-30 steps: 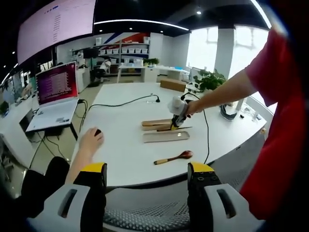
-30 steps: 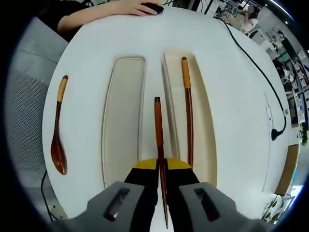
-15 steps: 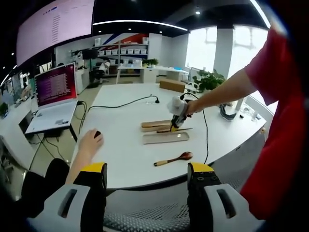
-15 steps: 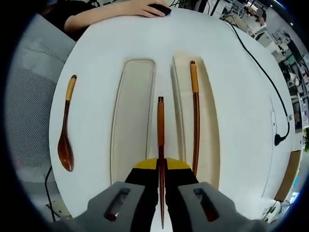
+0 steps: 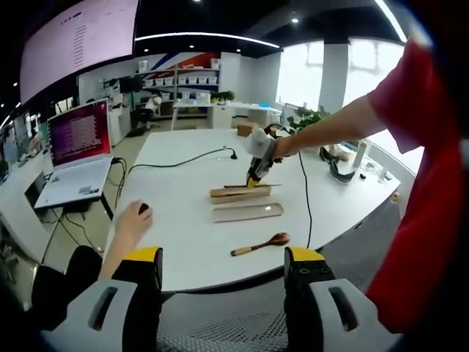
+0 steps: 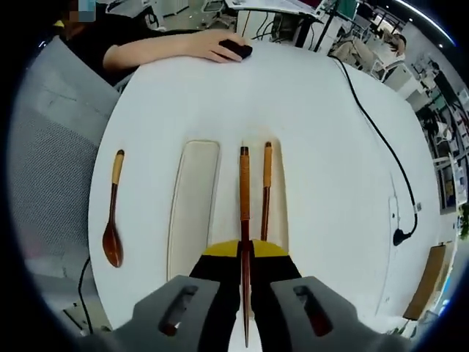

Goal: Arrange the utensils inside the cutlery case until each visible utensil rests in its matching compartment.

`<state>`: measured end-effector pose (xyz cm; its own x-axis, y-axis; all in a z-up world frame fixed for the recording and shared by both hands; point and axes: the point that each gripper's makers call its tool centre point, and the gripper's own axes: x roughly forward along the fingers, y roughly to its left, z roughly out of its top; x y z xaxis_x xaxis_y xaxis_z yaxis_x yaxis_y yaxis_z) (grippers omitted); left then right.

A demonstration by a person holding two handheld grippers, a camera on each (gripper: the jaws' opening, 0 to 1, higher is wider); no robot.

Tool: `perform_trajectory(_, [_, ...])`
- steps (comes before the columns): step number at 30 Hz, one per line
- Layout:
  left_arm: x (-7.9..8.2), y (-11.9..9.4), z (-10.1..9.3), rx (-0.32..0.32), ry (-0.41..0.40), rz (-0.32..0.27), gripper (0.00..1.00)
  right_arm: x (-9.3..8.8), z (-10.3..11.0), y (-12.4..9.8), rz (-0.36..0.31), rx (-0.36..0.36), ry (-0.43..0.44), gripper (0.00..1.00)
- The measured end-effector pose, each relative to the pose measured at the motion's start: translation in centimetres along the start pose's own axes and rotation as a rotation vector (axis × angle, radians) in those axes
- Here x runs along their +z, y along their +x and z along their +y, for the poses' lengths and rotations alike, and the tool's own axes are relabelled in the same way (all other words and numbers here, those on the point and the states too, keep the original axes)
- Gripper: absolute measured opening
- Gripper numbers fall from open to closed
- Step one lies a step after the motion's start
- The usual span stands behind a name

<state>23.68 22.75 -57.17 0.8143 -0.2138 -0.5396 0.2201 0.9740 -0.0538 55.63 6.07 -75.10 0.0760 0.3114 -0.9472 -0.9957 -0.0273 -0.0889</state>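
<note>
between my right gripper's clenched jaws i hold a chopstick, poised above the right-hand tray where its twin already lies. it looks light, stiff and smooth, so gripping near the thin end seems sound. its long axis runs straight away from me, wrapped end far. the spoon lies on the table, left of the other tray. my left gripper hangs back, released and empty.

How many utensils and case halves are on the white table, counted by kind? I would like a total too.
Chopsticks: 2, one held in the right gripper, one lying in the right case half
Spoons: 1, on the table
Case halves: 2, the other one holding nothing
Total: 5
</note>
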Motion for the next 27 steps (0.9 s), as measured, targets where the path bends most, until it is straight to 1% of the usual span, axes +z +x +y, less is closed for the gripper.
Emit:
perform_trajectory(4, [-0.1,-0.1,0.3,0.008,-0.008,-0.002,0.69,1.1,-0.8,-0.6,-0.017,0.005,0.014,0.00])
perform_trajectory(7, [-0.2,-0.1,0.3,0.014,-0.011,-0.001,0.69,2.2,-1.3,-1.0,-0.042,0.008,0.040,0.00])
perform_trajectory(10, [-0.4,-0.2,0.3,0.017,-0.017,0.000,0.69,3.2,-2.0,-1.1,-0.061,-0.008,0.020,0.00])
perform_trajectory(14, [-0.6,-0.2,0.3,0.024,-0.021,0.007,0.69,3.8,-2.5,-0.6,-0.078,-0.014,0.000,0.00])
perform_trajectory(15, [-0.7,-0.2,0.4,0.027,-0.020,0.008,0.69,3.9,-2.5,-0.3,-0.079,-0.007,0.021,0.00])
perform_trajectory(18, [-0.7,-0.4,0.6,0.035,-0.027,0.005,0.69,4.1,-2.1,0.2,-0.097,0.000,0.021,0.00])
perform_trajectory(20, [-0.4,-0.7,1.0,0.044,-0.059,-0.021,0.69,4.1,-1.8,0.6,-0.096,-0.002,0.011,0.00])
perform_trajectory(23, [-0.1,-1.1,1.5,0.082,-0.048,-0.037,0.67,3.9,-1.6,1.2,-0.097,-0.004,0.003,0.00])
perform_trajectory(24, [0.2,-1.3,1.6,0.092,-0.038,-0.049,0.67,3.7,-1.6,1.7,-0.094,-0.005,0.019,0.00])
perform_trajectory(27, [0.3,-1.3,1.4,0.074,-0.061,-0.051,0.70,3.3,-1.8,2.6,-0.088,-0.015,0.031,0.01])
